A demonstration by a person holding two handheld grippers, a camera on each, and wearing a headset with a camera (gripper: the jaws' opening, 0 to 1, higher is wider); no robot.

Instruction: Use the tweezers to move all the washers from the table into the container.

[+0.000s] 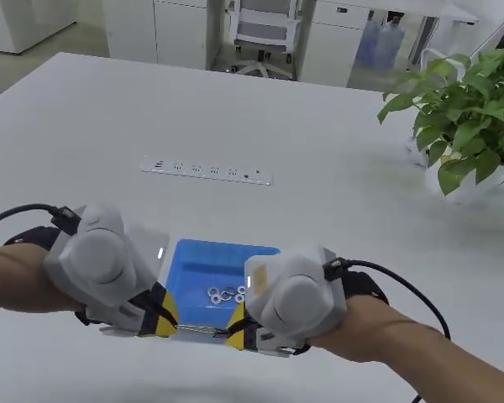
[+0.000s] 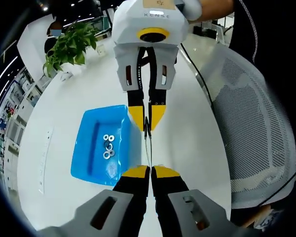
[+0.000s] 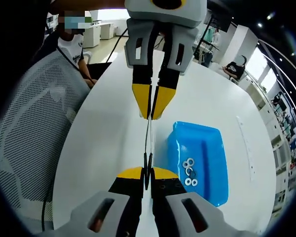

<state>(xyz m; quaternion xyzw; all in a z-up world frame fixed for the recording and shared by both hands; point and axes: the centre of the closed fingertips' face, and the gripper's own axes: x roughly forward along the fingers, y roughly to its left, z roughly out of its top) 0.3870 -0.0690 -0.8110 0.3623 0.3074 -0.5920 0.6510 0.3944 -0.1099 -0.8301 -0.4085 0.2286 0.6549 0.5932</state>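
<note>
A blue container (image 1: 208, 257) stands on the white table between my two grippers, with several silver washers (image 1: 226, 294) lying in it. The grippers face each other along the container's near side. Thin metal tweezers (image 1: 203, 329) span the gap between them. My left gripper (image 1: 170, 323) is shut on one end and my right gripper (image 1: 235, 332) on the other. In the left gripper view, my left gripper (image 2: 150, 171) pinches the tweezers (image 2: 148, 148), with the container (image 2: 91, 143) and washers (image 2: 108, 146) to the left. In the right gripper view, my right gripper (image 3: 147, 174) grips the tweezers (image 3: 148, 138), with the container (image 3: 207, 148) and washers (image 3: 190, 175) to the right.
A white power strip (image 1: 206, 170) lies on the table beyond the container. A potted green plant (image 1: 470, 117) stands at the far right. A grey mesh chair (image 2: 246, 123) sits at the table's near edge. An office chair (image 1: 265, 34) stands past the far edge.
</note>
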